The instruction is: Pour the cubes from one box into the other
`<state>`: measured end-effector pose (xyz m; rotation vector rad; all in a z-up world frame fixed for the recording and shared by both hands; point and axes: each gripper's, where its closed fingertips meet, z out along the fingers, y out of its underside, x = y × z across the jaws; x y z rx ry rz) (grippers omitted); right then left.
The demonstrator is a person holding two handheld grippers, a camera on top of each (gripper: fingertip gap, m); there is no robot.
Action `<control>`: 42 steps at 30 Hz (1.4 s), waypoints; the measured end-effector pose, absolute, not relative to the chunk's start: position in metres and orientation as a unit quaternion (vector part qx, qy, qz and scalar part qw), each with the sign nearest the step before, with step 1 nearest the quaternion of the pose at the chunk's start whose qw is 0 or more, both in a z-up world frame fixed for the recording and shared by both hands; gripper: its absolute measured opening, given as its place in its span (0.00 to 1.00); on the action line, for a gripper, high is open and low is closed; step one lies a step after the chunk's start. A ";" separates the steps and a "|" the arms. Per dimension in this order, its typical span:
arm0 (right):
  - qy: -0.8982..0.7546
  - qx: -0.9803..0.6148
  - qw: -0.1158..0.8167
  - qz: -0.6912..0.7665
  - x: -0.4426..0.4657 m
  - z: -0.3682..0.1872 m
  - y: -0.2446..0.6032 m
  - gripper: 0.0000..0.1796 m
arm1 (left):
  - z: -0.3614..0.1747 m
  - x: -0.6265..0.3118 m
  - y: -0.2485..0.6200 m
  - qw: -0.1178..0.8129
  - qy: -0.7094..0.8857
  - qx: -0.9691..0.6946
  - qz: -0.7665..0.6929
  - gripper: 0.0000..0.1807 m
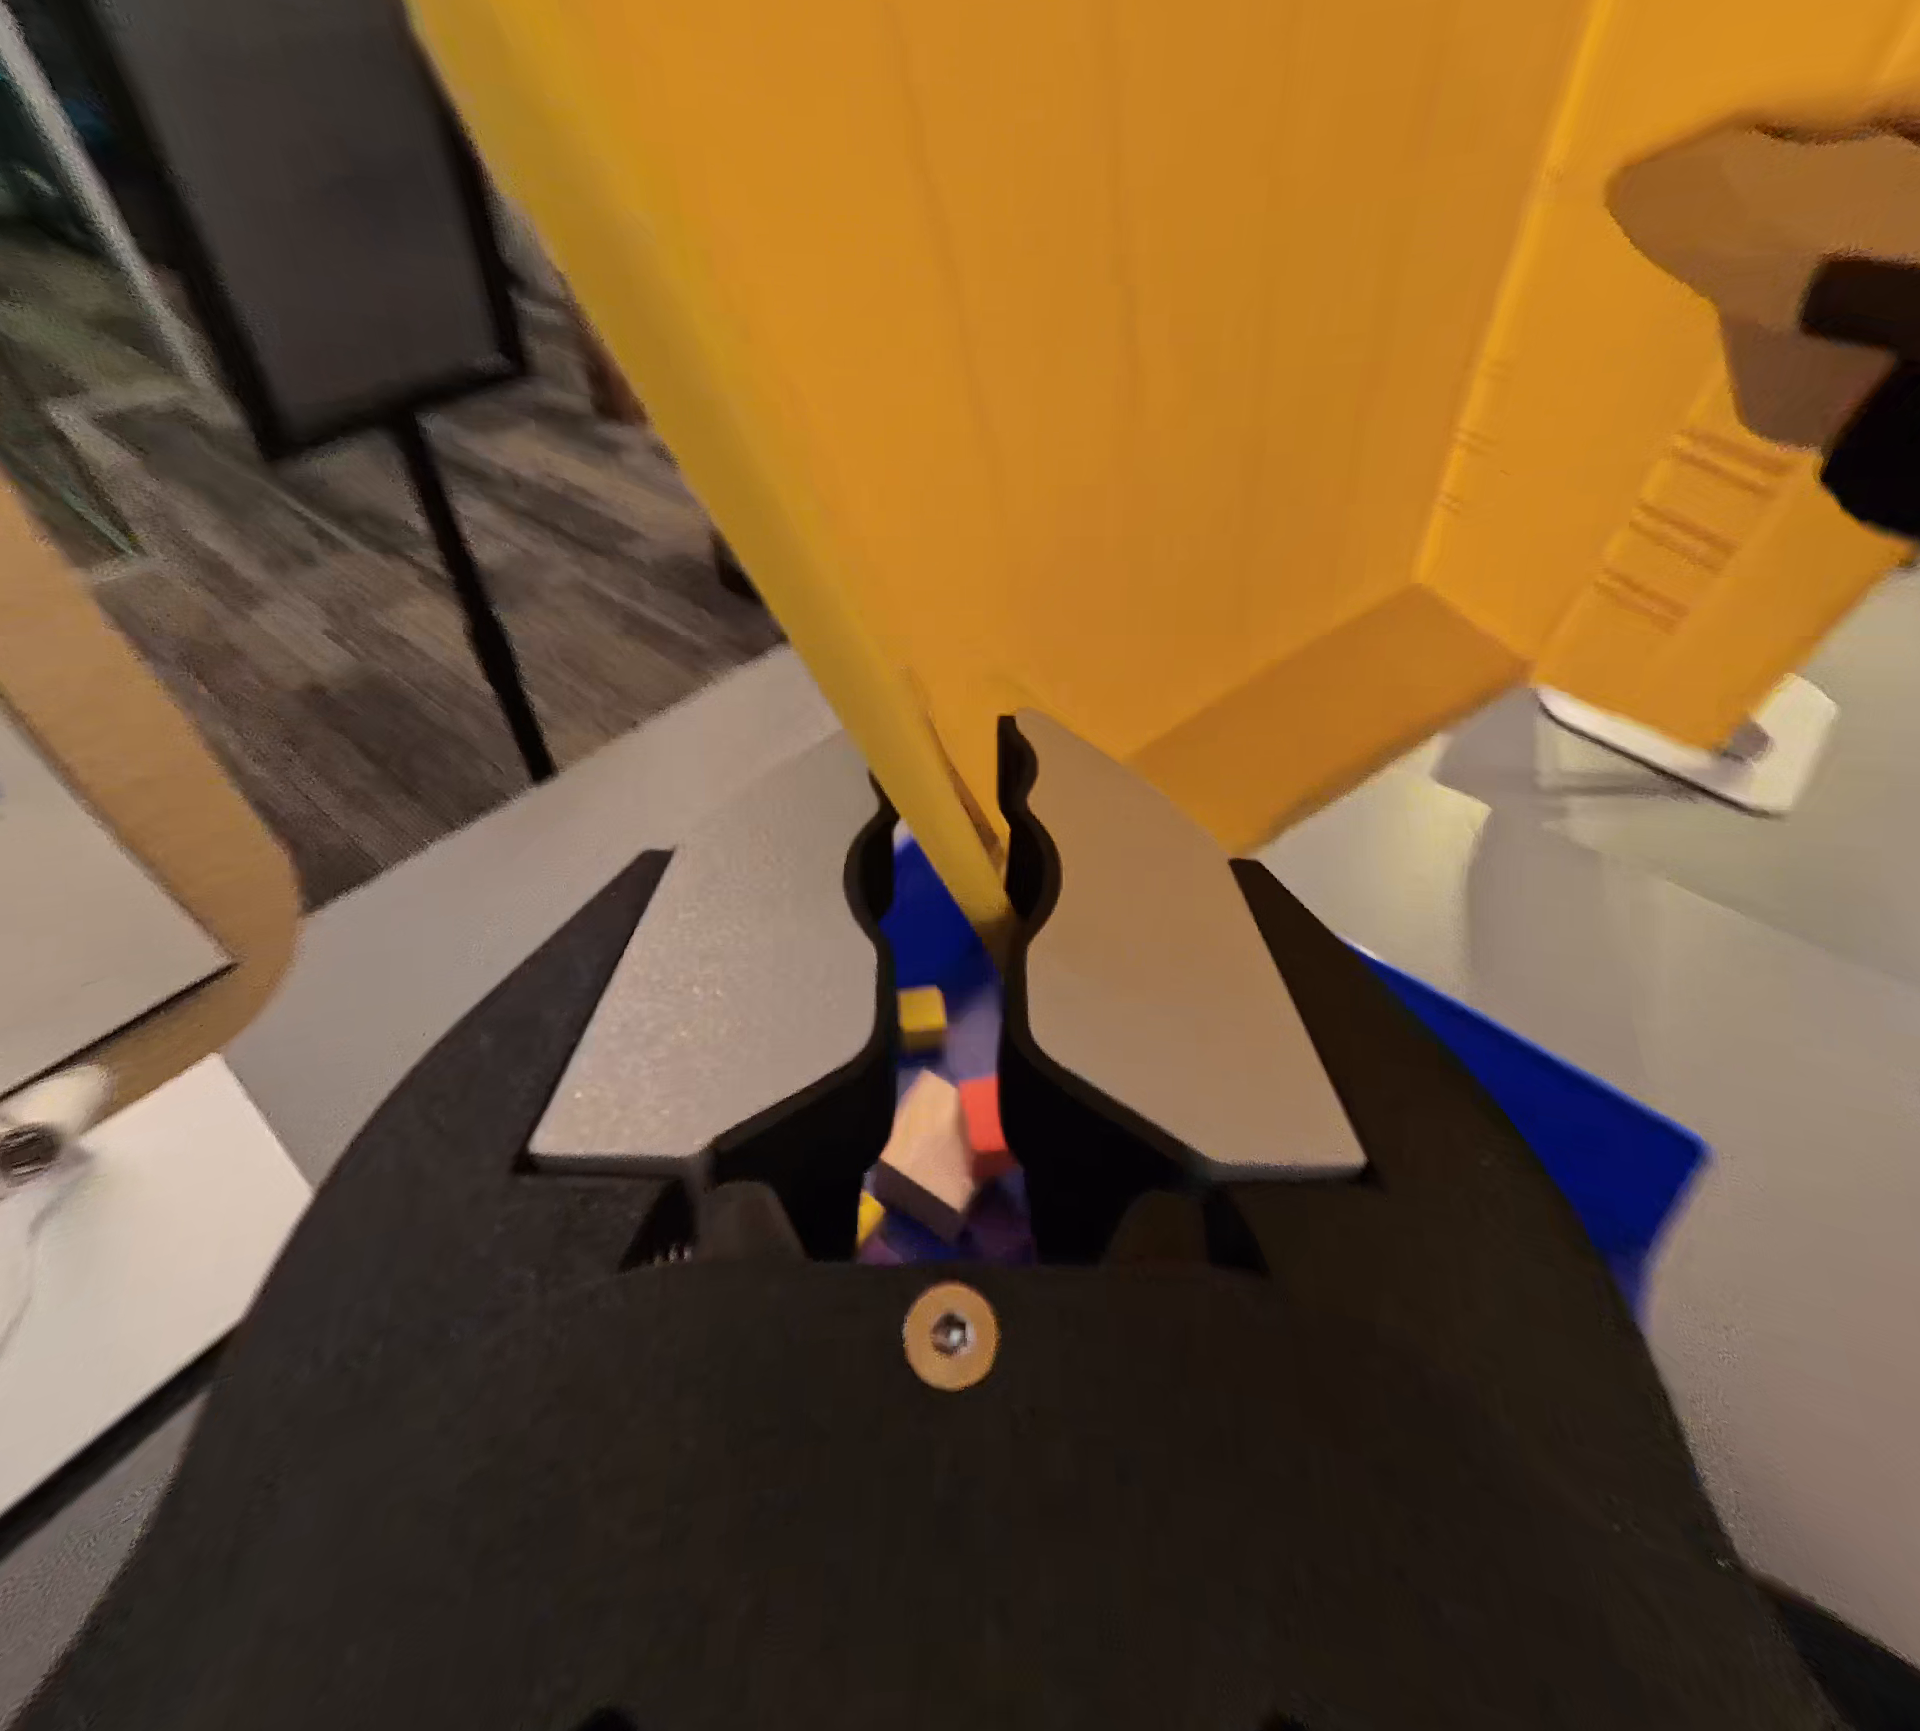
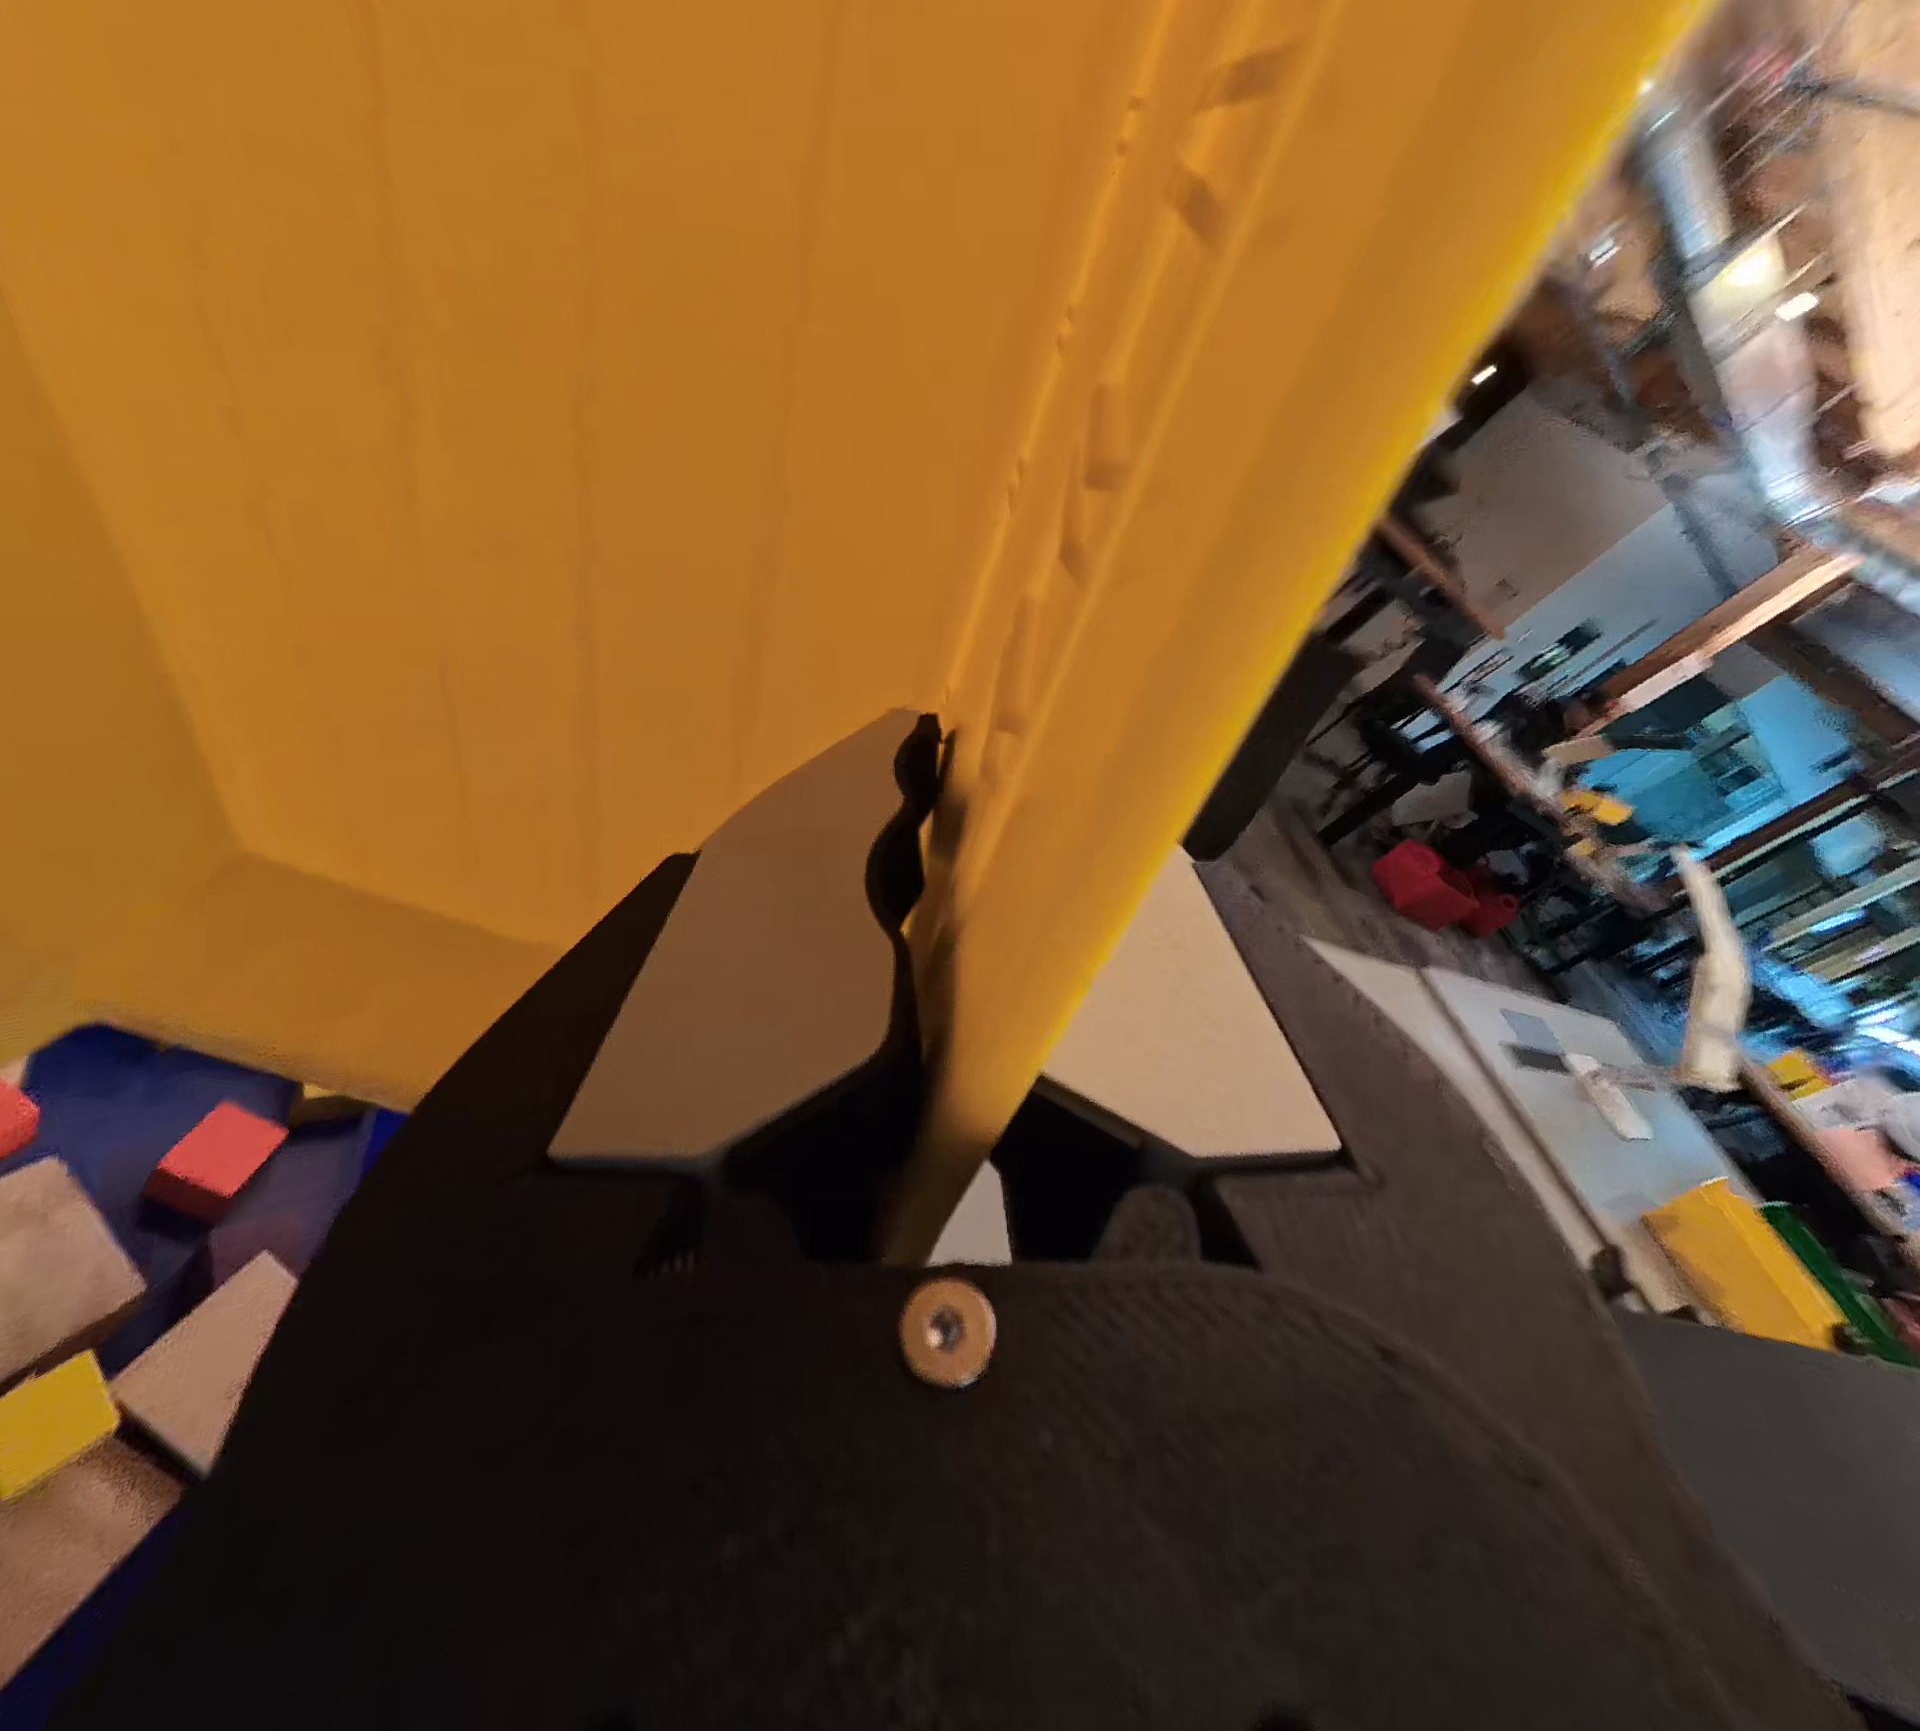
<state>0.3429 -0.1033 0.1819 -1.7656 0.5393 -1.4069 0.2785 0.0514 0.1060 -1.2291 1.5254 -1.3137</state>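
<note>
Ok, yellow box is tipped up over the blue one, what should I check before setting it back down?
1. Left gripper shut on yellow box wall: ok.
2. Right gripper shut on the opposite wall: ok.
3. Cubes landed in blue box: ok.
4. Yellow box empty: no cubes seen on the inside faces in view; the rest, cannot tell.
5. Cubes spilled on the table: none in view; the rest, cannot tell.
</note>
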 end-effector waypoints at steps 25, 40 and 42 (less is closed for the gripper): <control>0.436 -0.886 0.058 -0.150 0.415 0.006 -0.305 0.02 | -0.079 0.201 0.066 -0.052 0.660 -0.711 -0.237 0.32; 0.472 -0.881 0.018 -0.035 0.398 -0.073 -0.303 0.02 | -0.117 0.186 0.090 -0.067 0.679 -0.729 -0.053 0.08; 0.473 -0.881 0.014 -0.007 0.391 -0.083 -0.295 0.02 | -0.117 0.173 0.108 -0.069 0.688 -0.721 -0.046 0.05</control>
